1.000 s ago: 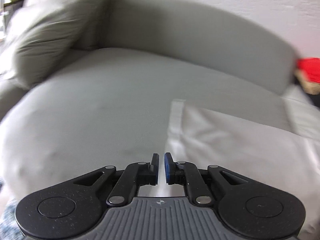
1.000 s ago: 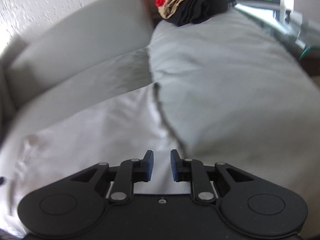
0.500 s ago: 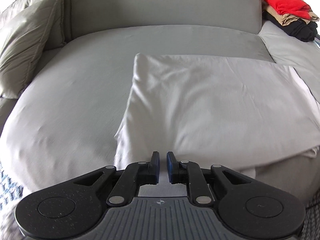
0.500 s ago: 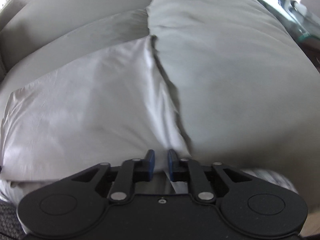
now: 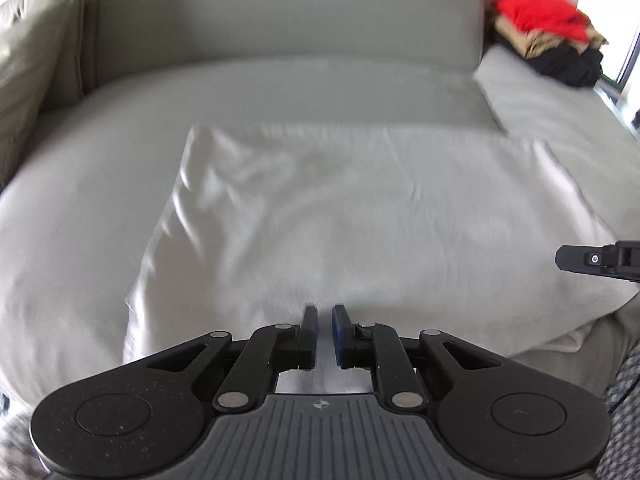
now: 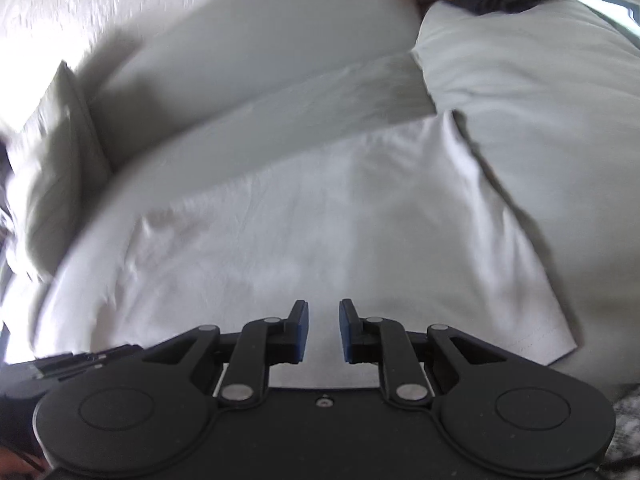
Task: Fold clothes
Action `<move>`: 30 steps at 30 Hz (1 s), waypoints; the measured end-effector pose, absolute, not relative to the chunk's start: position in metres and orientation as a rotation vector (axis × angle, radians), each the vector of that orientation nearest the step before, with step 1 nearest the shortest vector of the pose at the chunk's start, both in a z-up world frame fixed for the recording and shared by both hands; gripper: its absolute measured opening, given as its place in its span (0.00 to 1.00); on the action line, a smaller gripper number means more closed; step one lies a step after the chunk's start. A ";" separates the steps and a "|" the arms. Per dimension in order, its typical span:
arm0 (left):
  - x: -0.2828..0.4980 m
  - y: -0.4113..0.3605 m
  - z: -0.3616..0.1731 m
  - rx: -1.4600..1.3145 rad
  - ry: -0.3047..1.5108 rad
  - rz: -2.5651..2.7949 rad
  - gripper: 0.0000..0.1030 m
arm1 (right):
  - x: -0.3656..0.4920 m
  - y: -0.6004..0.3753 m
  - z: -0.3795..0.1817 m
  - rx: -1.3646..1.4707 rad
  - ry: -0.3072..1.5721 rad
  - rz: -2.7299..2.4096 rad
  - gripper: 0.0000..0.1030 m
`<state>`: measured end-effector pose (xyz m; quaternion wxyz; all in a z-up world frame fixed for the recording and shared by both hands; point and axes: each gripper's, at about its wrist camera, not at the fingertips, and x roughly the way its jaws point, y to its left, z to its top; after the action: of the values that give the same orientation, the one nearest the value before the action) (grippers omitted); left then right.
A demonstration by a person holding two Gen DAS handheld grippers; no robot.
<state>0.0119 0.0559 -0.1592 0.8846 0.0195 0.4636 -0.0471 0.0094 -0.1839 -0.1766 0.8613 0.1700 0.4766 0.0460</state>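
Note:
A white cloth [image 5: 360, 220] lies spread flat on the grey sofa seat [image 5: 80, 200]; it also shows in the right wrist view [image 6: 300, 248]. My left gripper [image 5: 324, 330] hovers over the cloth's near edge, its jaws a narrow gap apart with nothing between them. My right gripper [image 6: 323, 332] is over the cloth's near edge further right, slightly open and empty. Part of the right gripper [image 5: 600, 258] shows at the right edge of the left wrist view.
A pile of red, tan and black clothes [image 5: 548, 36] sits at the sofa's far right corner. A grey pillow [image 5: 28, 60] leans at the left. The sofa backrest [image 5: 280, 20] runs behind. A second seat cushion [image 6: 540, 120] lies to the right.
Both grippers have swung back over the cloth's near edge. The right gripper has opened a little wider and now faces the cloth's middle. The cloth lies as before.

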 end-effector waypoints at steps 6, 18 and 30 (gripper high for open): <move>-0.025 0.061 -0.156 0.034 1.045 -0.115 0.10 | -0.044 -0.194 -0.180 0.382 1.066 0.109 0.14; -0.049 0.042 -0.134 0.009 0.997 -0.183 0.20 | -0.077 -0.265 -0.193 1.033 0.908 0.065 0.56; -0.042 0.045 -0.134 0.000 1.011 -0.161 0.22 | -0.054 -0.260 -0.249 1.406 0.887 0.049 0.34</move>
<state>-0.0421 0.0450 -0.1338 0.8717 -0.0001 0.4839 -0.0769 -0.0541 -0.2602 -0.2489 0.6739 0.6246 0.3941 0.0216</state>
